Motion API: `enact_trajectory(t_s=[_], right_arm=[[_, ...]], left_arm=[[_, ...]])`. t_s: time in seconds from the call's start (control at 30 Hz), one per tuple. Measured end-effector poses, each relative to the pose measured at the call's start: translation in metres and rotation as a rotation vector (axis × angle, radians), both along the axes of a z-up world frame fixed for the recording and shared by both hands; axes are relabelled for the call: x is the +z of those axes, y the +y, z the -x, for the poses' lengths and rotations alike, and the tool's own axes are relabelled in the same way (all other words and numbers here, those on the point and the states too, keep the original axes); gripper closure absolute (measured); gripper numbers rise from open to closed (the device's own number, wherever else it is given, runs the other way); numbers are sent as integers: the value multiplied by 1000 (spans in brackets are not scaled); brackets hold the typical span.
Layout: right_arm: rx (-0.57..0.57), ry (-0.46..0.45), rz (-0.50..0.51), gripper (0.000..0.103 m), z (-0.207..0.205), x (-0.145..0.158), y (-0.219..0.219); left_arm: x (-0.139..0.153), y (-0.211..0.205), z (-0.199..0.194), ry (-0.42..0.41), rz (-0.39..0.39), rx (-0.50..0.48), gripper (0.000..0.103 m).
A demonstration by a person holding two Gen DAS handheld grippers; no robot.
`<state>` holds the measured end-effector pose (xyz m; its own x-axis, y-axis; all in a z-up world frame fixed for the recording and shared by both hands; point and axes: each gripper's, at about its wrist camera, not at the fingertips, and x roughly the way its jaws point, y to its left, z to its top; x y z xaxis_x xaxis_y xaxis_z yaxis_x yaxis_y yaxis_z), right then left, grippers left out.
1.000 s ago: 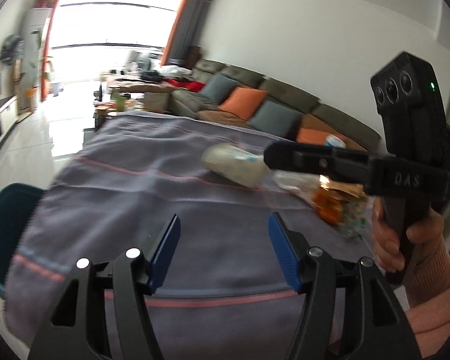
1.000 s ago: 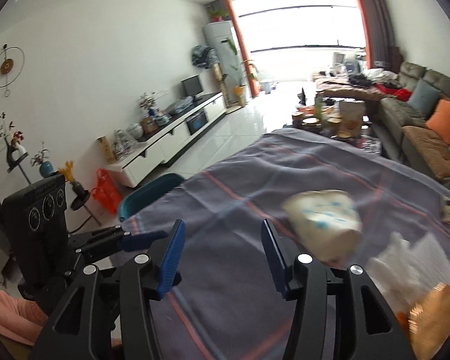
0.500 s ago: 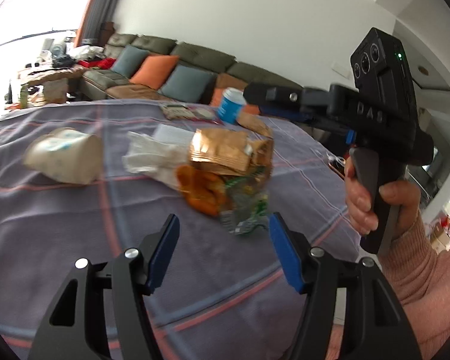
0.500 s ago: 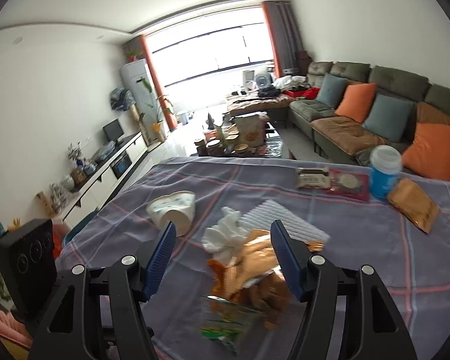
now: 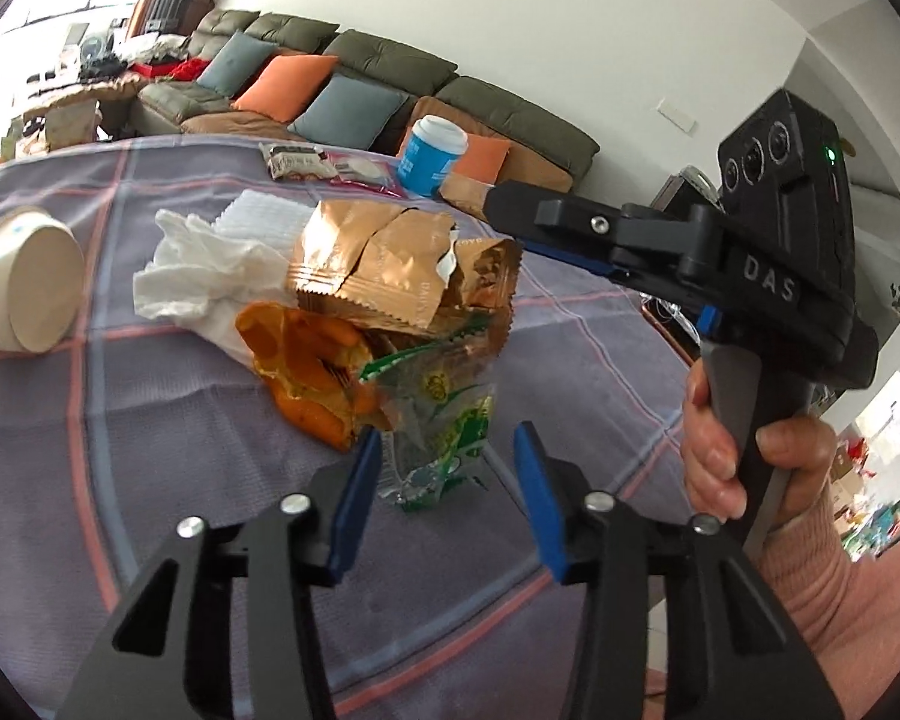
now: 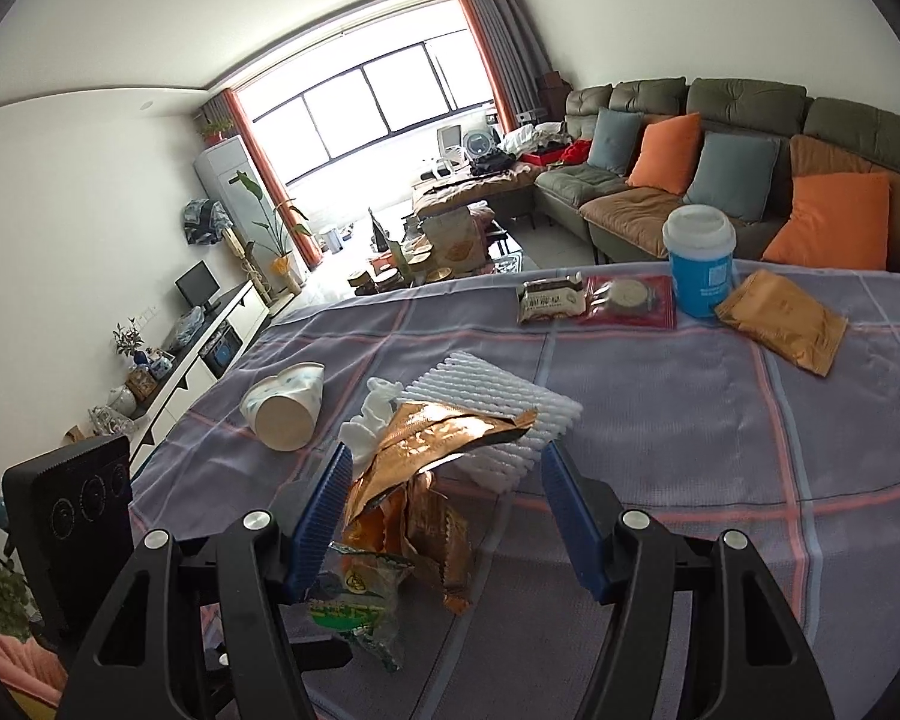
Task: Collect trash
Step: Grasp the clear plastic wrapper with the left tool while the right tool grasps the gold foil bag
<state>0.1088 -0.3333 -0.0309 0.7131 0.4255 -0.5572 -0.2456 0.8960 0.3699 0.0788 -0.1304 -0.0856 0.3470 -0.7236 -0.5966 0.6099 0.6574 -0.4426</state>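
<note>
Left hand-held gripper [image 5: 447,471], jaws just closing but not yet gripping, straddling clear green-printed wrapper [image 5: 438,420]; right hand-held gripper [image 6: 444,495] open over gold foil wrappers [image 6: 432,444], heaped mid-tabletop [image 6: 750,456] beside tipped paper cup [image 6: 285,408].

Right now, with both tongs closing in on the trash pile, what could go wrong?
The left tongs, whose jaws have just been closing, frame only the clear green-printed wrapper; the orange peel may stay behind. The right tongs, open around the gold wrappers, could bump the left tongs.
</note>
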Motion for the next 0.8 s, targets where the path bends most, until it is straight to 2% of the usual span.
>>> enact_trajectory(t_s=[0.1,0.17,0.2,0.33,0.57,0.63,0.77,0.8], right_arm=[[9,9,-18,38,-2,-4,-1],[16,16,-27,38,-3,-6,-1],[18,21,-31,38,-4,-6,0],[33,46,-55,42,-12,-9,3],[36,111,-118,58,-28,-15,2],[30,126,-128,64,-31,-16,2],[34,137,-156,94,-34,-17,1],[34,133,-159,95,-34,-16,1]], left_arm=[[-5,0,-3,22,18,-1,77],[-8,0,-6,28,20,-1,92],[-9,1,-6,32,25,-4,94],[-6,8,-2,27,48,2,95],[6,27,10,-9,57,25,96],[9,35,12,-20,59,40,96],[14,54,15,-25,75,64,96],[13,57,15,-22,79,67,96]])
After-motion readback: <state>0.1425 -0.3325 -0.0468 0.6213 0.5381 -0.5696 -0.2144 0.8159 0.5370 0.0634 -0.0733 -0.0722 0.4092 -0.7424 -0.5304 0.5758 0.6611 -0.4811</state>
